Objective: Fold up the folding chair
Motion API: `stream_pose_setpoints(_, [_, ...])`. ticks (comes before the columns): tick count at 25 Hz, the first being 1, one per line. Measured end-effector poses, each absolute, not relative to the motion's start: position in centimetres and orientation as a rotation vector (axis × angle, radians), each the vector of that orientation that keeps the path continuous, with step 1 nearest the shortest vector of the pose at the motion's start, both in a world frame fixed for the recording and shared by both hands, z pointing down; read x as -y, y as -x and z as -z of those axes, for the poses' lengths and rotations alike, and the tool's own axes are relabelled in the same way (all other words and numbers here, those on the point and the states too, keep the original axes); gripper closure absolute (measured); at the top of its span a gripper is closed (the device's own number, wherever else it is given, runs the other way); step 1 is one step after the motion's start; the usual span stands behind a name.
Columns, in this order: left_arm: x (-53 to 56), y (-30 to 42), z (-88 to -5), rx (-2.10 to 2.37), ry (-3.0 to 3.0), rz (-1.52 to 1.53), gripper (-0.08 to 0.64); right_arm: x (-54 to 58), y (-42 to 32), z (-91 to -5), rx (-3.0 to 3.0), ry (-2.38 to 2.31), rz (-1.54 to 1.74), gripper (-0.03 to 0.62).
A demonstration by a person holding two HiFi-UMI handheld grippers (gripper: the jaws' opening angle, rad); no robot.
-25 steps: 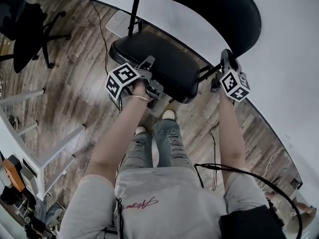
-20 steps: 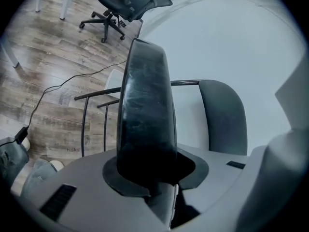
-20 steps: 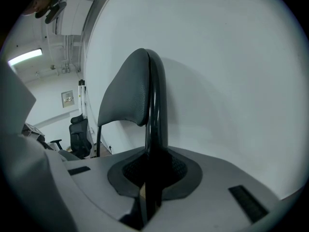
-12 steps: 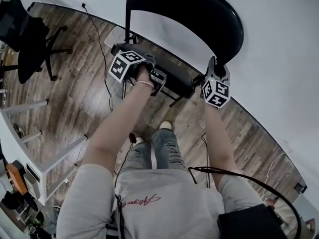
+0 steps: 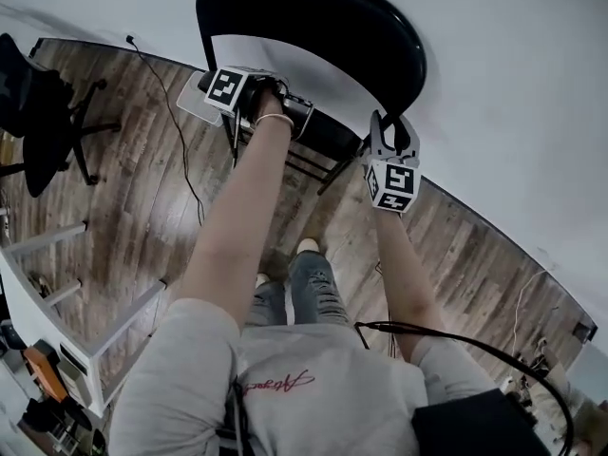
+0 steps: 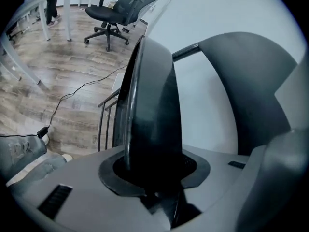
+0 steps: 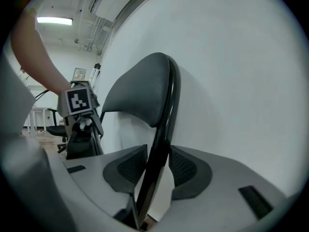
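Observation:
The black folding chair stands against the white wall, its curved backrest (image 5: 313, 17) at the top of the head view. The seat (image 5: 328, 136) is tipped up steeply towards the backrest. My left gripper (image 5: 294, 112) is shut on the seat's front edge; in the left gripper view the dark seat (image 6: 149, 105) fills the space between the pads. My right gripper (image 5: 385, 133) is at the chair's right side. Its jaws have just been opening, and the black frame tube (image 7: 161, 129) runs between the pads (image 7: 190, 168) with a slim gap beside it.
A black office chair (image 5: 43, 112) stands at the left on the wooden floor. A cable (image 5: 176, 131) trails past a flat white box (image 5: 195, 103). White table legs (image 5: 85, 293) are at the lower left. The person's feet (image 5: 306, 247) are just before the chair.
The seat has swung from level to steeply upright, and my left gripper went up and away with it. My right gripper rose a little, rolled, and its jaws spread around the tube.

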State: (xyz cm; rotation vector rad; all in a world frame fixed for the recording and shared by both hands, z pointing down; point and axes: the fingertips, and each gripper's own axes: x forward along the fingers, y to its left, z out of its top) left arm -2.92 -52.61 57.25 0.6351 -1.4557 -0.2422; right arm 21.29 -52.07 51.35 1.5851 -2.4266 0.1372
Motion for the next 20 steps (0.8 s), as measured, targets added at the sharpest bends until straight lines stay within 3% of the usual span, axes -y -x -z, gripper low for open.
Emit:
stream_pose_setpoints(4, [54.2, 2.2, -57.7, 1.456, -0.601, 0.202, 0.400, 51.7, -22.4, -50.9, 2.478, -1.560, -0.081, 0.403])
stream_pose_setpoints(20, [57.8, 1.2, -57.7, 1.457, -0.683, 0.166, 0.348, 41.9, -20.4, -43.2, 2.750, -1.373, 0.001, 0.403])
